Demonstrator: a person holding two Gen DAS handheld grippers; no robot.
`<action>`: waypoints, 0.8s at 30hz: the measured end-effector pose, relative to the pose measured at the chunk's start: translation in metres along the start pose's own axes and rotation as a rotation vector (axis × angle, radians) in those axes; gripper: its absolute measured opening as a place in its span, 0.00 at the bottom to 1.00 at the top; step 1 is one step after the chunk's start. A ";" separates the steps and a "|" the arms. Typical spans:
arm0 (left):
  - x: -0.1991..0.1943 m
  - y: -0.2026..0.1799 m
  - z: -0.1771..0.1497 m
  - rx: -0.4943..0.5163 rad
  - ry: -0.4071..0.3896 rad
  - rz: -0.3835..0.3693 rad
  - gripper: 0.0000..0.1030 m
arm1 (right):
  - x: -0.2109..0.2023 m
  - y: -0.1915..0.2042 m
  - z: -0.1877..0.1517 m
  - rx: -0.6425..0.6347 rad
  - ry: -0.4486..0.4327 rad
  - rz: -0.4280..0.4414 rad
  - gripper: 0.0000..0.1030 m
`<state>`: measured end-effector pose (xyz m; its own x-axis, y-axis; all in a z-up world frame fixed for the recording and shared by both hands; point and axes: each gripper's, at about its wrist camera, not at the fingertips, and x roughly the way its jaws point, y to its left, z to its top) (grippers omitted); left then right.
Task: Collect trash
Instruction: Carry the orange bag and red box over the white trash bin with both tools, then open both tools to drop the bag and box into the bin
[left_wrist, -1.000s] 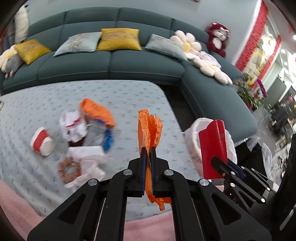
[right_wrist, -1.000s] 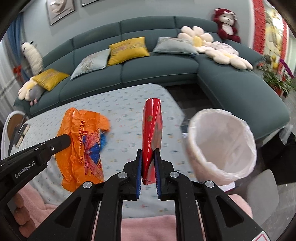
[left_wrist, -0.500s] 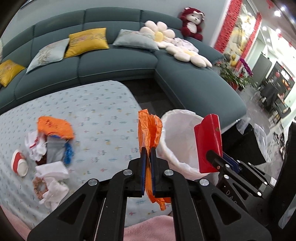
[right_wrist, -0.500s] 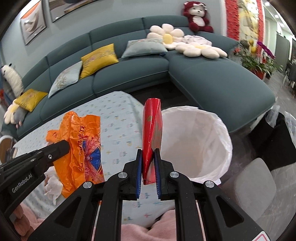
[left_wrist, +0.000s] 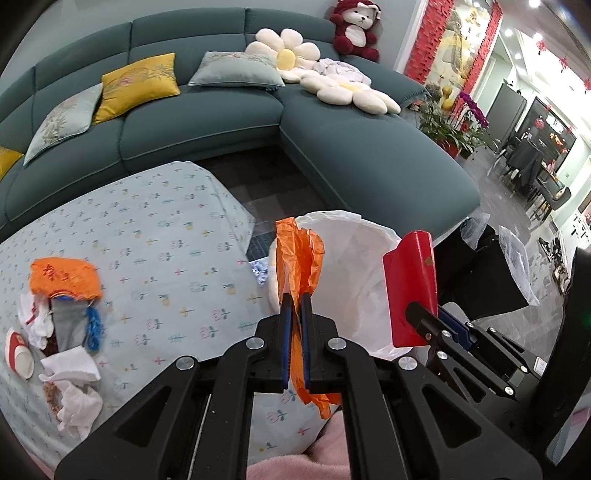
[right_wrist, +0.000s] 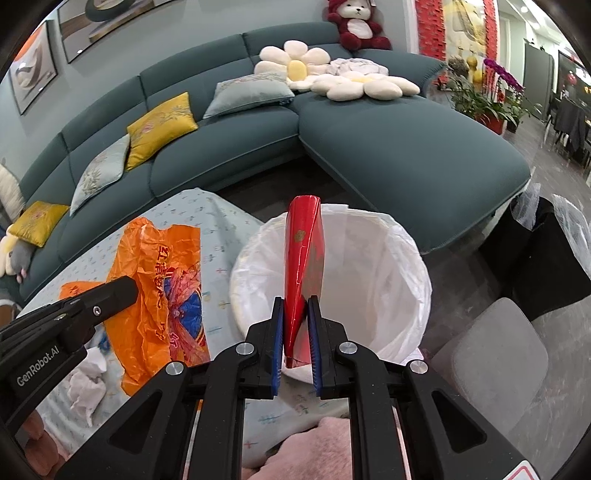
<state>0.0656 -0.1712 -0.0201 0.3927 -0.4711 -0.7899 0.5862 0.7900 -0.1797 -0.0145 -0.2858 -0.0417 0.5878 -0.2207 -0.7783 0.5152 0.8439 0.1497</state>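
Both tongs are loaded: the left gripper (left_wrist: 294, 308) pinches an orange plastic bag (left_wrist: 299, 258); the right gripper (right_wrist: 295, 317) clamps a red carton (right_wrist: 303, 258) over the white-lined bin (right_wrist: 388, 251) at frame centre. Neither is dropped yet; at lower left, a trash pile (left_wrist: 62, 325) waits on the table (left_wrist: 166, 229), so I'd judge much remains.

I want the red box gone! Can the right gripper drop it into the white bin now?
Probably yes. The right gripper holds the red box just before the open white bin, nothing between.
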 end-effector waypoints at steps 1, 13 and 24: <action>0.004 -0.003 0.002 0.003 0.004 -0.005 0.04 | 0.002 -0.003 0.001 0.004 0.001 -0.005 0.11; 0.032 -0.014 0.021 -0.009 0.010 -0.066 0.07 | 0.031 -0.020 0.017 0.025 0.013 -0.031 0.16; 0.030 -0.017 0.033 -0.024 -0.030 -0.042 0.46 | 0.020 -0.025 0.024 0.048 -0.041 -0.055 0.50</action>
<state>0.0906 -0.2121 -0.0214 0.3894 -0.5153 -0.7634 0.5856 0.7783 -0.2267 -0.0008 -0.3231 -0.0465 0.5825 -0.2866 -0.7606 0.5758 0.8060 0.1372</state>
